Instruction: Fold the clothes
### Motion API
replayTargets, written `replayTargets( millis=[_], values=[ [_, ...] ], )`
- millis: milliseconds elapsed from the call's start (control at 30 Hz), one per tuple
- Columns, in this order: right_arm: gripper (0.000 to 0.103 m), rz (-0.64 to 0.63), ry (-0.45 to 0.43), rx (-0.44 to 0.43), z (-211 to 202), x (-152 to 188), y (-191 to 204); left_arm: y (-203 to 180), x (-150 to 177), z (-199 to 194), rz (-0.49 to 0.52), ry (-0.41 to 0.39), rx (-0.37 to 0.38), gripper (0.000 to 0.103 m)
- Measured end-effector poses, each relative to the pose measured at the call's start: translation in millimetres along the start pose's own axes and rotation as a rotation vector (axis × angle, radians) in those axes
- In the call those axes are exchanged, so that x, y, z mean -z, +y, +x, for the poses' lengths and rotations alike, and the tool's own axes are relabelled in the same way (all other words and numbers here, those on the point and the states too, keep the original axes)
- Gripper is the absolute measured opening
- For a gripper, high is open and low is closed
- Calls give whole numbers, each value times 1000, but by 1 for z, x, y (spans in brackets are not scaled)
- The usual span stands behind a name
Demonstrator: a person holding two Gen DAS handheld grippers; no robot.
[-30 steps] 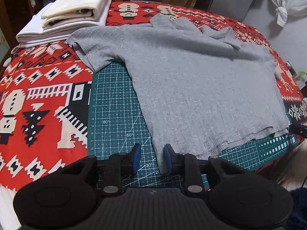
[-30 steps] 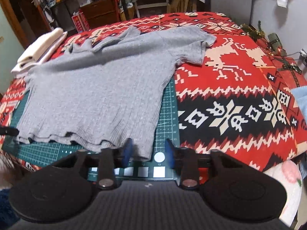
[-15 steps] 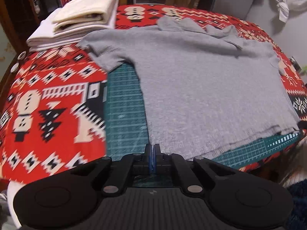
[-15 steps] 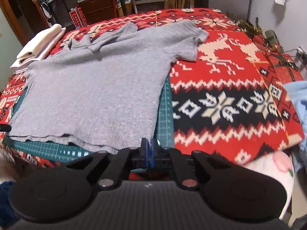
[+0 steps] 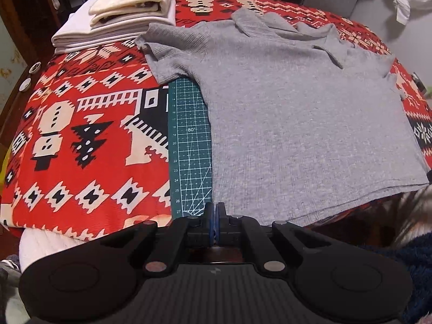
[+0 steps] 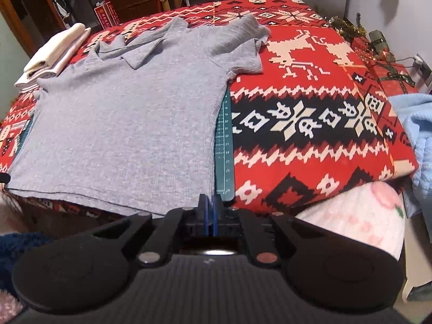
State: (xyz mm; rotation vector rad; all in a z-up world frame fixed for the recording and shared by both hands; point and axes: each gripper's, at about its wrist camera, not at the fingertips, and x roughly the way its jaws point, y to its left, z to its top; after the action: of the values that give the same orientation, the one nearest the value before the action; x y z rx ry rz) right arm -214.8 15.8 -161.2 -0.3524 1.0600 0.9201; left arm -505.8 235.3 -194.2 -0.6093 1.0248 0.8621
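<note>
A cluttered room with shelves and a chair backed the table [image 5: 81,145], which was draped in a red patterned cloth with a green cutting mat [image 5: 189,140] on top. The grey shirt [image 5: 297,124] lay flat, front down or up I could not tell, over the mat, its hem at the near edge and slightly overhanging it.

My left gripper [image 5: 214,216] was pressed together at the hem's left corner, and my right gripper [image 6: 210,208] at its right corner [image 6: 199,199]. Each looked to be pinching the fabric, though the bite itself sat hidden between the blue pads.

The shirt's long axis ran away from me, hem near, collar [image 6: 151,46] far, and sleeves spread to either side. A stack of folded whites [image 5: 121,8] sat beyond the left sleeve [image 5: 162,51].

By my judgement, the risk lay in a shallow grip: if only one layer was caught, lifting would peel the shirt open rather than fold it. Uneven lifting could skew the hem, and dragging forward could bunch the collar or push the sleeve into the stack.
</note>
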Motion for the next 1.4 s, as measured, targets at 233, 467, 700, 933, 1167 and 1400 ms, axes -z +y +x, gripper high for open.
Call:
replayTargets(
  millis=[233,467,700,933,1167,1400],
  values=[
    [21,-7,-30,-10,-8,0,2,-3,3,-4,-6,-8,7,10],
    [81,-102,-170,-52,-35,-20,17,-6,-7,-30,28,-134,-13,53],
    [103,-292,-232,-94,-16,-52,64,-48,-36,-24,220,-287,-17,86],
    [103,-367,-123,-82,48,-69,97,-82,-54,25,252,-259,-1,92],
    [103,-372,-109,-33,82,-56,99,-97,-49,55,291,-193,-12,103],
    [103,-363,-141,-32,80,-50,96,-82,-44,57,203,-208,41,103]
  ],
)
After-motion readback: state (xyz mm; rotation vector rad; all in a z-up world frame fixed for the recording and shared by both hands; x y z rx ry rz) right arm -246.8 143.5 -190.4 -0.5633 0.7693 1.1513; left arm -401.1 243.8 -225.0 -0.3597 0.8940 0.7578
